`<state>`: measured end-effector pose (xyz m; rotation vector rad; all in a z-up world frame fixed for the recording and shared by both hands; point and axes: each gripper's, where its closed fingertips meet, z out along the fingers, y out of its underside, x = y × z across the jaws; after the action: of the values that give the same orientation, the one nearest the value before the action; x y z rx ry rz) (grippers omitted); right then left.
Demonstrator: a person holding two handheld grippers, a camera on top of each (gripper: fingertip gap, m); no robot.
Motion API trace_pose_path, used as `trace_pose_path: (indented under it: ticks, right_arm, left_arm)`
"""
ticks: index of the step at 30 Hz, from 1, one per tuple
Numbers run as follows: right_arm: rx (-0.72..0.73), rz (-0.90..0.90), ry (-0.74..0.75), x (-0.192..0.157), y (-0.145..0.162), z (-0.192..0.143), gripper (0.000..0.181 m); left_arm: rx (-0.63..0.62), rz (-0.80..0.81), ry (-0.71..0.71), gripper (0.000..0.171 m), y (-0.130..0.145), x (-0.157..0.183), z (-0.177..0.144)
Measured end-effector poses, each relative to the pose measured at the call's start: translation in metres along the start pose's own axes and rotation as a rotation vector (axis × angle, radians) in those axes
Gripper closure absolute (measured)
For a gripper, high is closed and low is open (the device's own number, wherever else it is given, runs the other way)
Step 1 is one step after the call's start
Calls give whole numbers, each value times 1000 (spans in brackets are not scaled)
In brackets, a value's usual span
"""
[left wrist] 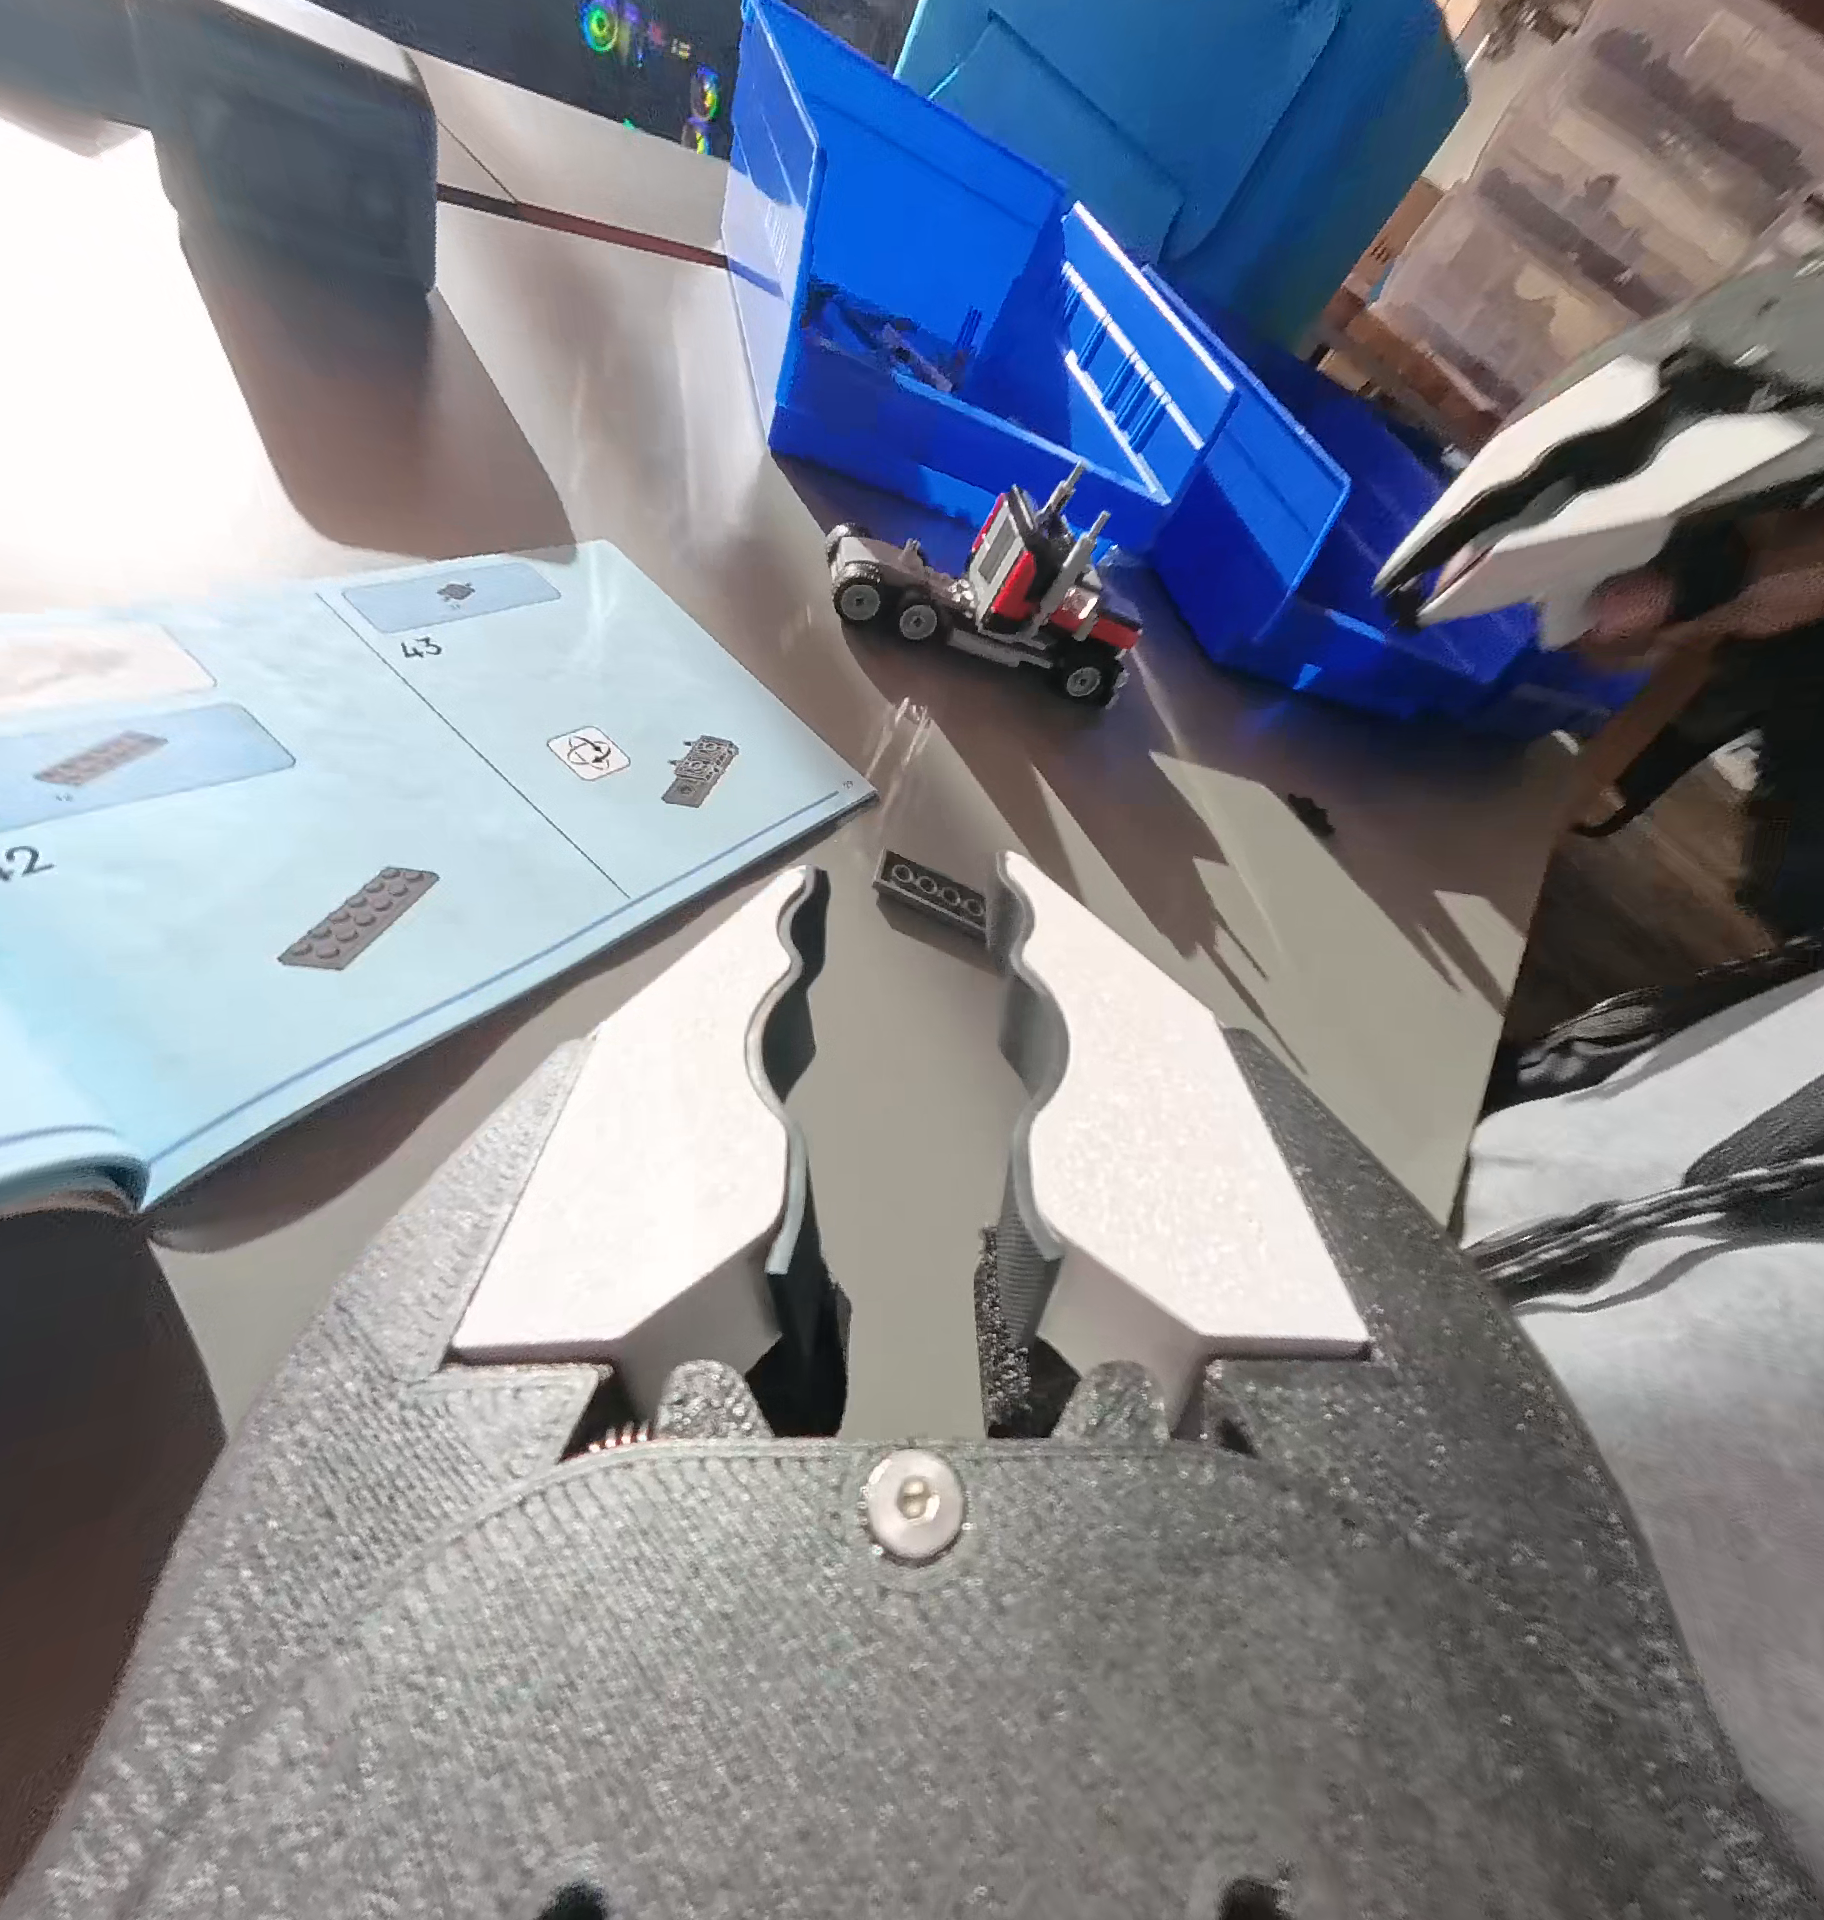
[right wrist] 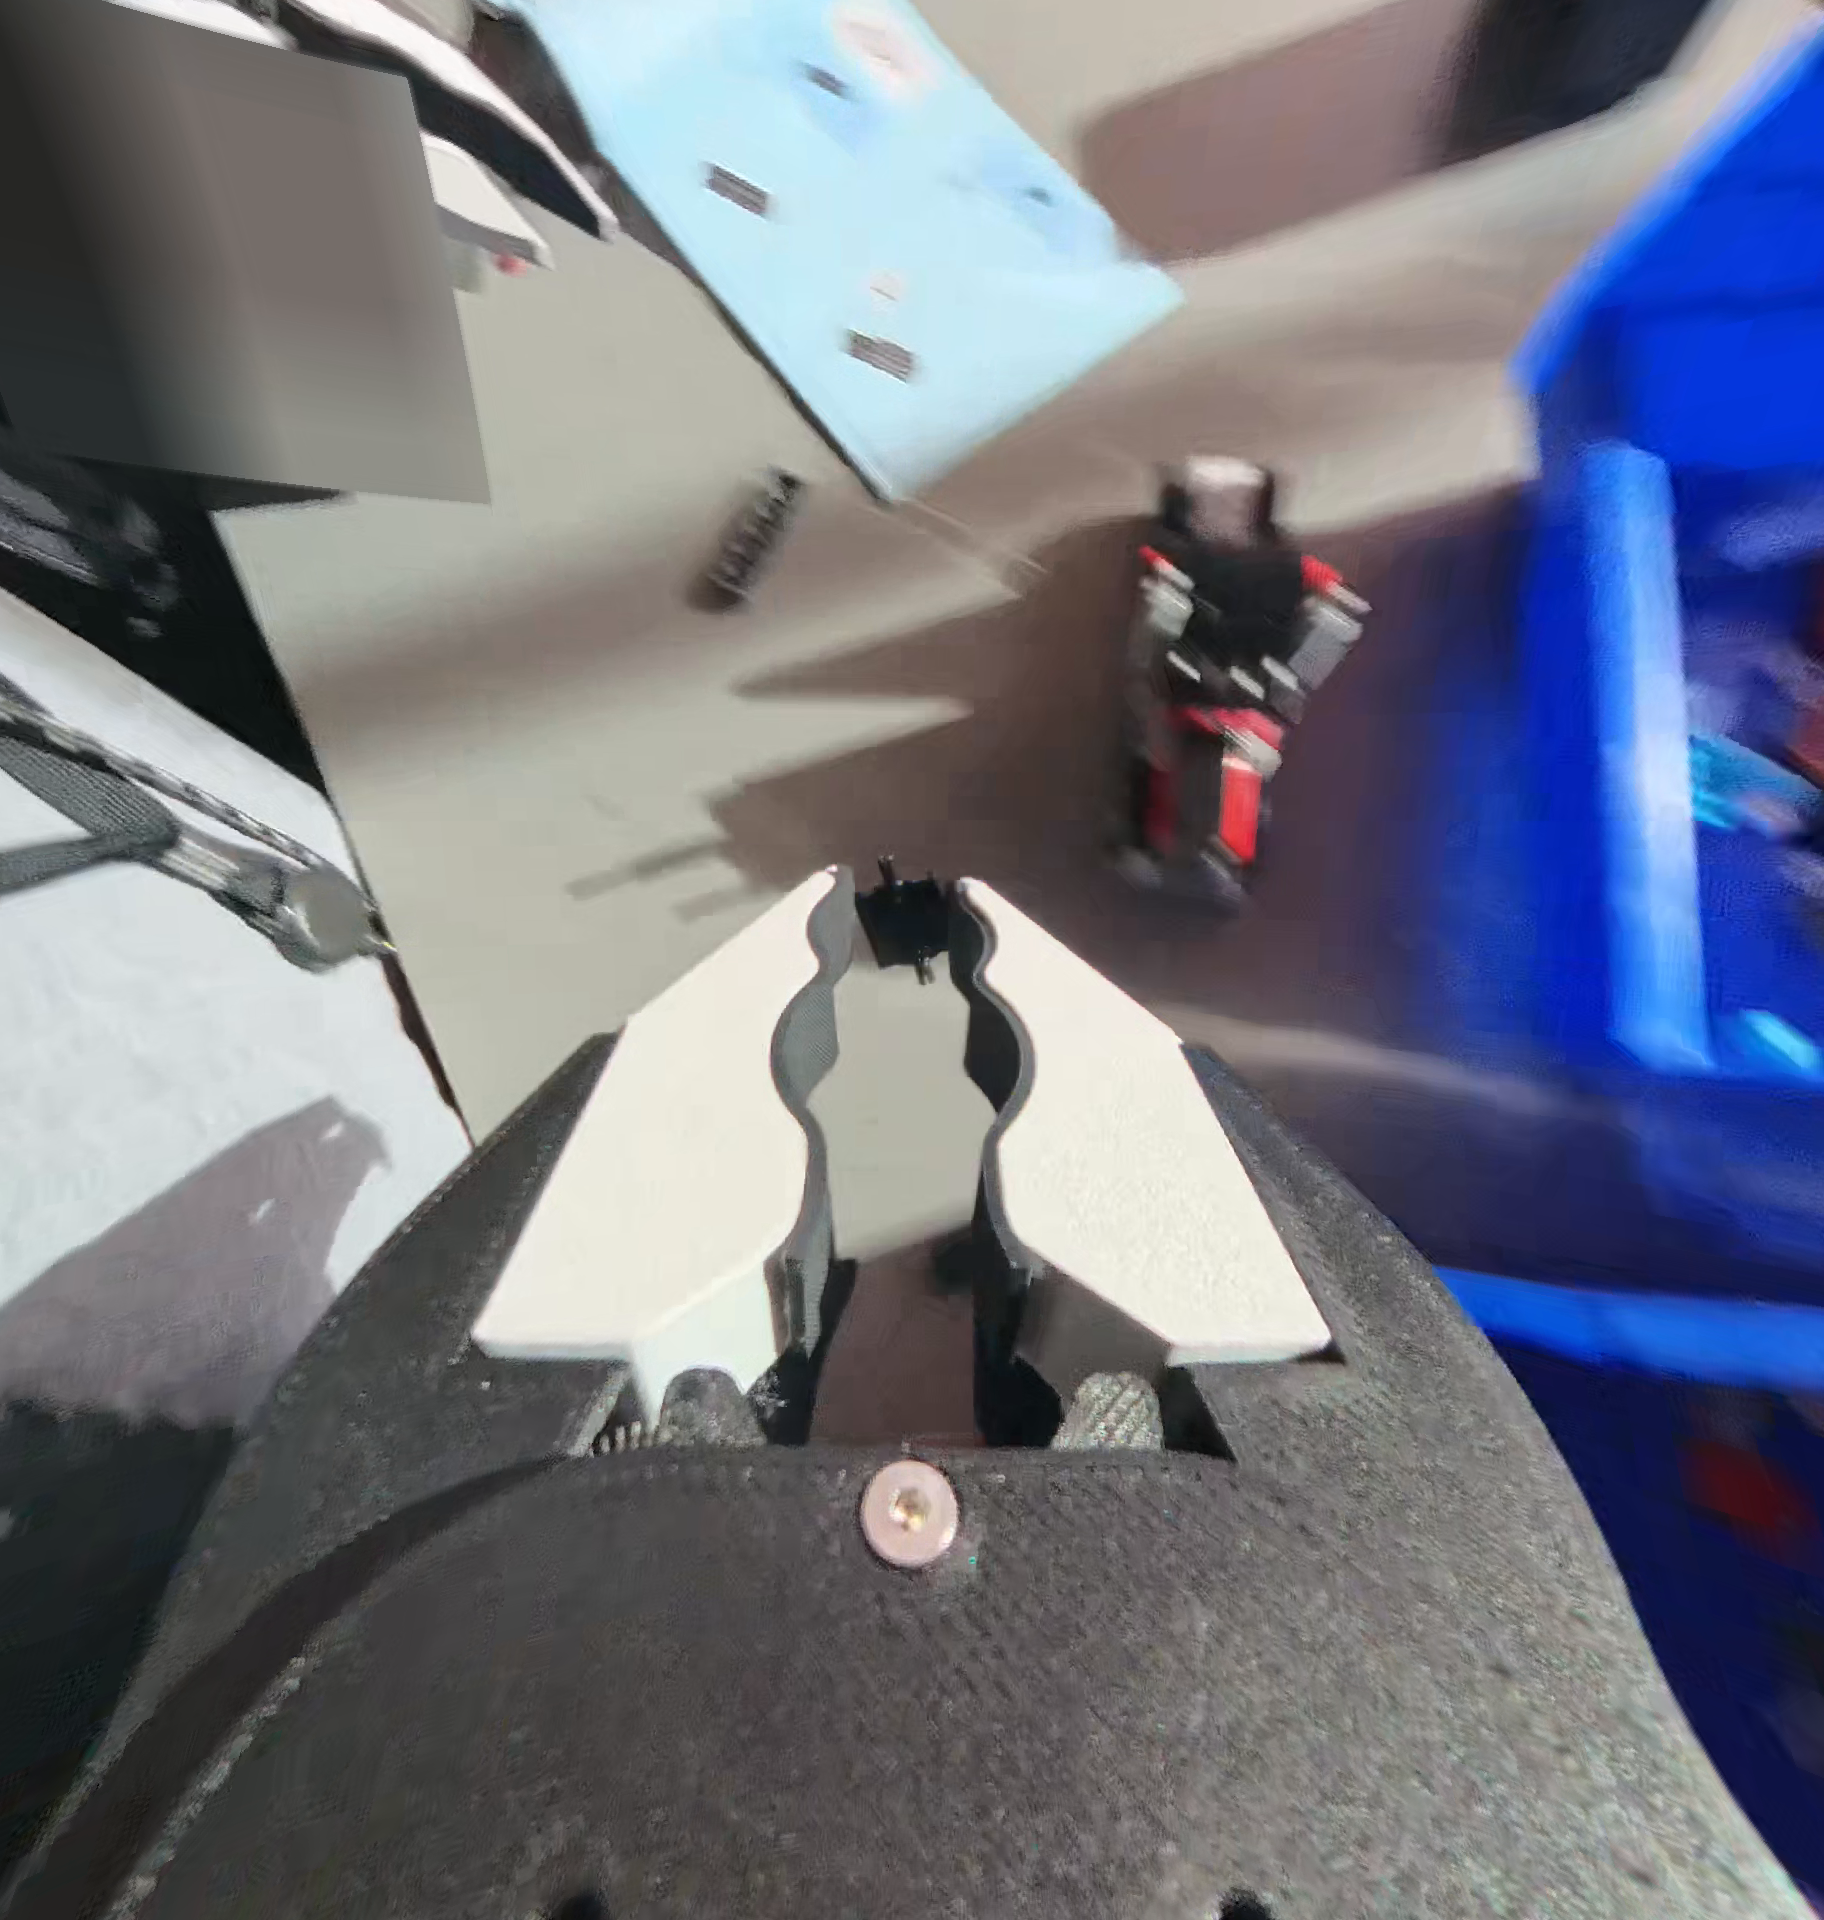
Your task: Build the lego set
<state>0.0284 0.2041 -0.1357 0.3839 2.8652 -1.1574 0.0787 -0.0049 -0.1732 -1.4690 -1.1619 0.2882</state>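
Lego truck [left wrist: 991, 597] beside blue bin [left wrist: 991, 343] holding loose pieces, right hand-held gripper [right wrist: 895, 904] pinching black piece [right wrist: 900, 930]

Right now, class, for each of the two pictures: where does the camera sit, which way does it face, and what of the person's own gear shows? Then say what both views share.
Left wrist view: sits behind the left gripper, looking forward and down across the table at a dark plate between its open fingertips; the right gripper shows far right.

Right wrist view: sits behind the right gripper, looking steeply down, blurred; a small black piece is pinched at its tips.

Shared: toy truck, instruction booklet, blue bin.
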Motion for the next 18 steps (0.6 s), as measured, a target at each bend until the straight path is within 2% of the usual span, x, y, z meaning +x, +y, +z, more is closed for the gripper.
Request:
trace_pose_path:
  ticks: [3,8,11,18]
  right_arm:
    - [40,7,-85,-30,-22,61,161]
    - [23,9,-47,-37,-33,124,161]
    - [-12,-22,-12,-37,-31,140,161]
    - [-39,-29,17,-33,-29,153,161]
  left_arm:
    - [50,-65,35,140,-4,-2,-12]
    - [56,-77,67,140,-4,-1,-16]
    - [28,-71,72,141,-1,0,-13]
    - [6,-76,110,140,1,3,-11]
